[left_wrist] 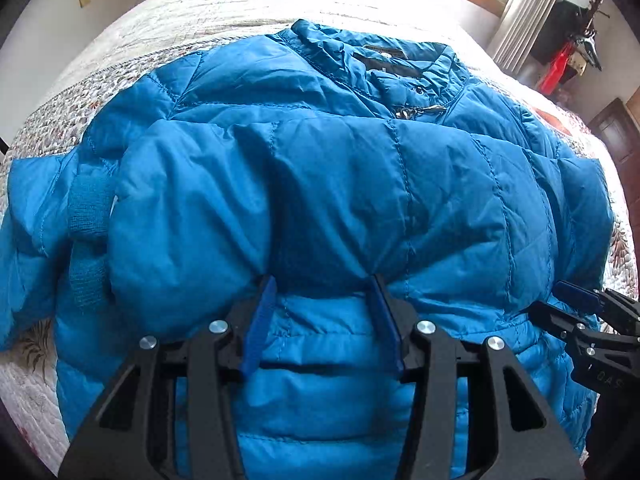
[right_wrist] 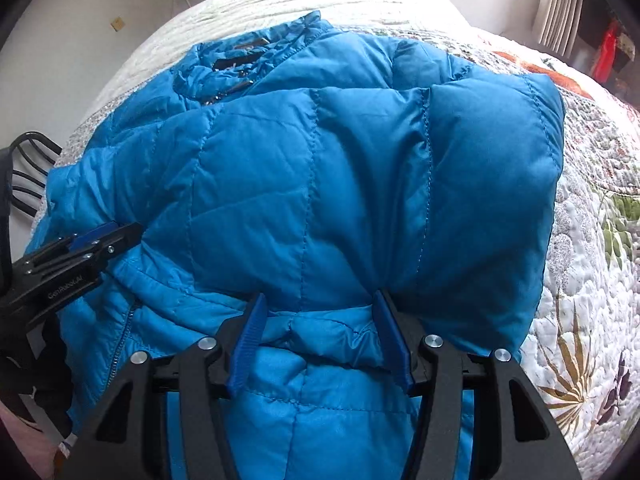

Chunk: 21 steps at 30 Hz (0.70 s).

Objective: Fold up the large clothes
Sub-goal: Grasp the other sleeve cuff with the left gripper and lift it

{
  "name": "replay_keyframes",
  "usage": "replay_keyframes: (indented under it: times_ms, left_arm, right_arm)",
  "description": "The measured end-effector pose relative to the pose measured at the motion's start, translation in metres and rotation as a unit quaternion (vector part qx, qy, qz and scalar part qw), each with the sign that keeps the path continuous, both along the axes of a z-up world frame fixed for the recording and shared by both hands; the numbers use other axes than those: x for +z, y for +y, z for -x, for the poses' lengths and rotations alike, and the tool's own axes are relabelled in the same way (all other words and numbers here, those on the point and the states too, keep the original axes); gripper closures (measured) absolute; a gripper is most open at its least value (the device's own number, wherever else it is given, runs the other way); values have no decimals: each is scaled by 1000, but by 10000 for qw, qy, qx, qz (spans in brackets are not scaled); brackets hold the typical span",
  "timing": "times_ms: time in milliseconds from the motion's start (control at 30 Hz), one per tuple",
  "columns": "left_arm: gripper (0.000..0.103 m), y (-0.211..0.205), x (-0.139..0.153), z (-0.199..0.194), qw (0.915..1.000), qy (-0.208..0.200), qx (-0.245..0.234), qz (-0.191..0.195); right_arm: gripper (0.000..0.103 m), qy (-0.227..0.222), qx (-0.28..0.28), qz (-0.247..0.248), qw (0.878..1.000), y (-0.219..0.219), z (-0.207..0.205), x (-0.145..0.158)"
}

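Gripping blue puffer jacket (left_wrist: pixel 320 184) hem w/ both: left gripper (left_wrist: pixel 322 284) & right gripper (right_wrist: pixel 320 300) clamped on folded-over fabric at 6 o'clock, collar (left_wrist: pixel 384 60) twd 12, on quilt (right_wrist: pixel 580 280).

Two black angular plastic grippers, left (left_wrist: pixel 323 280) and right (right_wrist: pixel 320 296): ribbed blue finger pads (left_wrist: pixel 260 320), round silver screws (left_wrist: pixel 219 326), white lettering on the side.
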<state>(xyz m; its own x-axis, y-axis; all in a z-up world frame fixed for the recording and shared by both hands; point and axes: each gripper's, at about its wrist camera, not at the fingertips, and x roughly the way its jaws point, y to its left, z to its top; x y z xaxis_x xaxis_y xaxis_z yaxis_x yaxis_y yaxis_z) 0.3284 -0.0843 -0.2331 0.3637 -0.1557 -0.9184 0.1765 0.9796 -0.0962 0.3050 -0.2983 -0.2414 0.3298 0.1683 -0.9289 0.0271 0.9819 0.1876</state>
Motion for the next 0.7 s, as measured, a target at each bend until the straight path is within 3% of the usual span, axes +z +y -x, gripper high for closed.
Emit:
replay_keyframes:
  times_ms: [133,200,300,433,500,567,633,700]
  left_arm:
    - [56,1,10,-4,9998,92,92,162]
    - [52,15,26,2,9992,20,208,331]
    - [33,52,52,18,9971,-293,491,500]
    - [27,136,70,34,9911,-417,1205,392]
    - [26,190,69,43,9828,-332,1778,377]
    - [26,252,65,54,9684,-287,2466,245]
    - [26,311,58,69,9487,-213,3153,83]
    - [26,362,51,85,9270,-130,3743,191]
  right_arm:
    - [46,4,-109,-599,9981,-17,2,15]
    - [46,-367,-152,-921,9950,-28,16,39]
    - [40,-600,-238,-735,9952,-42,36,65]
    - [40,-467,-545,-647,9953,-69,58,70]
    - [40,-417,-660,-554,9954,-79,66,66]
    - [40,-364,-734,-519,9953,-85,72,61]
    - [40,-298,-798,-548,9949,-92,78,55]
    - [40,-249,-837,-531,9948,-95,81,50]
